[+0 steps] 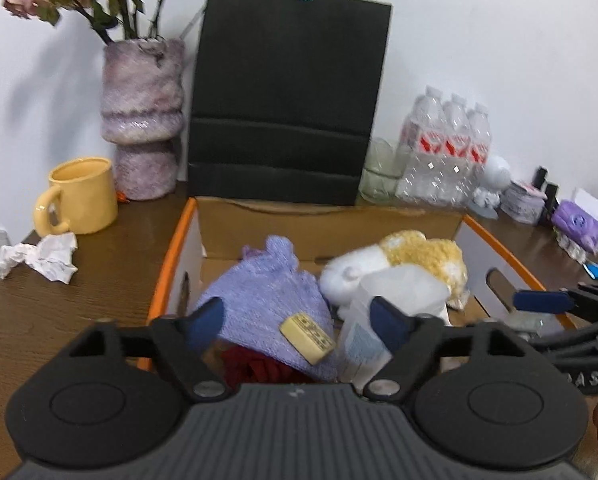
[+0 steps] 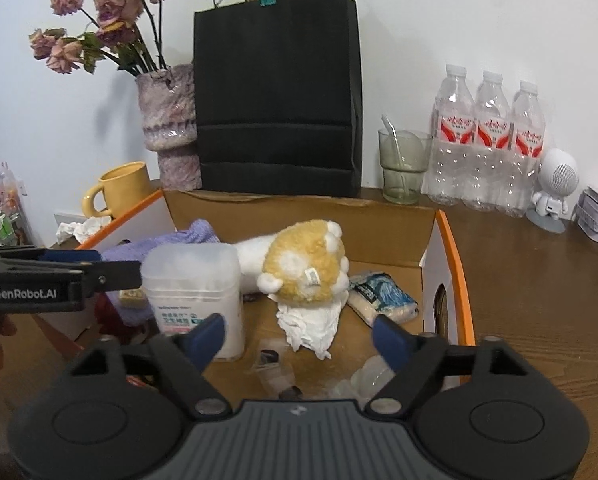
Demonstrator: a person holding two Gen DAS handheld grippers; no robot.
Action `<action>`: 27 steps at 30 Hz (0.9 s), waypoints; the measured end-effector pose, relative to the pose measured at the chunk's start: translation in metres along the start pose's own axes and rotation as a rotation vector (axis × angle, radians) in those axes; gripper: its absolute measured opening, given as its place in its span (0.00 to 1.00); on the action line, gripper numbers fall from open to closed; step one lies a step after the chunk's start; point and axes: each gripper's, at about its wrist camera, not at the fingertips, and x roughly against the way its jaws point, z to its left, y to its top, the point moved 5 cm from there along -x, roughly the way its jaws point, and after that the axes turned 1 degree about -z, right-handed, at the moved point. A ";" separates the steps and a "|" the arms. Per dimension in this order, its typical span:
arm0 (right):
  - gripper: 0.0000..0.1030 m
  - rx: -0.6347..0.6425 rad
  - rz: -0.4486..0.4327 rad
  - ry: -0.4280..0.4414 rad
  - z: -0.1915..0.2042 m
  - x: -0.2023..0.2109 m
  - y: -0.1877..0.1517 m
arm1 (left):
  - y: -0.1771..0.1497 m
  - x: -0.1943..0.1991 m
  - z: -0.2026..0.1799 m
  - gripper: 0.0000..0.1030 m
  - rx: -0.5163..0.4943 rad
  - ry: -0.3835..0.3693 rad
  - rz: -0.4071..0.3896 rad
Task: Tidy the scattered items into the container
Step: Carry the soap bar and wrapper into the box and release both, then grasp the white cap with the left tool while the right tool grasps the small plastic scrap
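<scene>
Both hand-held grippers are held over the box [image 2: 451, 240] on the desk [image 2: 539, 280], each spread wide and gripping nothing: the left hand-held gripper [image 1: 299, 320] above the purple knit [image 1: 267, 292] and domino [image 1: 307, 338], the right hand-held gripper [image 2: 299, 338] above the tissue [image 2: 311, 324]. Already in the box are a plush [image 2: 303, 264], a swab tub [image 2: 193, 288] and a packet [image 2: 383, 298]. One crumpled paper [image 1: 39, 258] is seen outside, on the desk just beside the mug [image 1: 81, 196]. It is judged very light, soft and crushable; a pinch across its bulk should hold, with little risk beyond nudging the mug.
</scene>
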 end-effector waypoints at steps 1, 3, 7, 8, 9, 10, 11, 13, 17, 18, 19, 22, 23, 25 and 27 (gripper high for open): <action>0.88 -0.002 0.002 0.004 0.000 0.001 0.000 | 0.001 0.002 0.001 0.90 0.003 0.004 -0.006; 0.91 -0.018 0.018 0.013 -0.001 0.000 0.001 | 0.004 0.006 0.002 1.00 0.011 0.015 -0.023; 0.99 -0.026 0.015 -0.010 -0.004 0.005 0.003 | 0.008 0.012 0.000 1.00 -0.004 0.057 -0.041; 1.00 -0.031 0.013 -0.011 -0.004 0.006 0.004 | 0.008 0.013 0.000 1.00 -0.005 0.061 -0.042; 1.00 -0.038 0.011 -0.010 -0.005 0.007 0.005 | 0.008 0.013 0.000 1.00 -0.006 0.063 -0.040; 1.00 -0.043 0.010 -0.009 -0.006 0.008 0.005 | 0.008 0.013 -0.001 1.00 -0.008 0.062 -0.039; 1.00 -0.044 0.010 -0.009 -0.006 0.009 0.005 | 0.008 0.014 -0.001 1.00 -0.011 0.061 -0.039; 1.00 -0.046 0.010 -0.012 -0.006 0.010 0.006 | 0.008 0.015 -0.003 1.00 -0.019 0.067 -0.040; 1.00 -0.060 0.003 0.003 -0.008 0.014 0.008 | 0.008 0.018 -0.005 1.00 -0.032 0.070 -0.047; 1.00 -0.069 0.001 0.012 -0.009 0.016 0.009 | 0.009 0.020 -0.005 1.00 -0.032 0.069 -0.050; 1.00 -0.081 -0.006 0.018 -0.011 0.020 0.010 | 0.009 0.022 -0.005 1.00 -0.030 0.067 -0.054; 1.00 -0.100 -0.050 0.004 -0.018 0.039 0.018 | 0.012 0.034 -0.004 1.00 -0.018 0.057 -0.070; 1.00 -0.107 -0.068 -0.002 -0.021 0.046 0.020 | 0.012 0.039 -0.003 1.00 -0.016 0.049 -0.076; 1.00 -0.116 -0.105 -0.018 -0.029 0.064 0.021 | 0.011 0.052 0.000 1.00 -0.014 0.035 -0.090; 1.00 -0.107 -0.128 -0.042 -0.035 0.079 0.016 | 0.007 0.065 0.003 1.00 -0.022 0.027 -0.097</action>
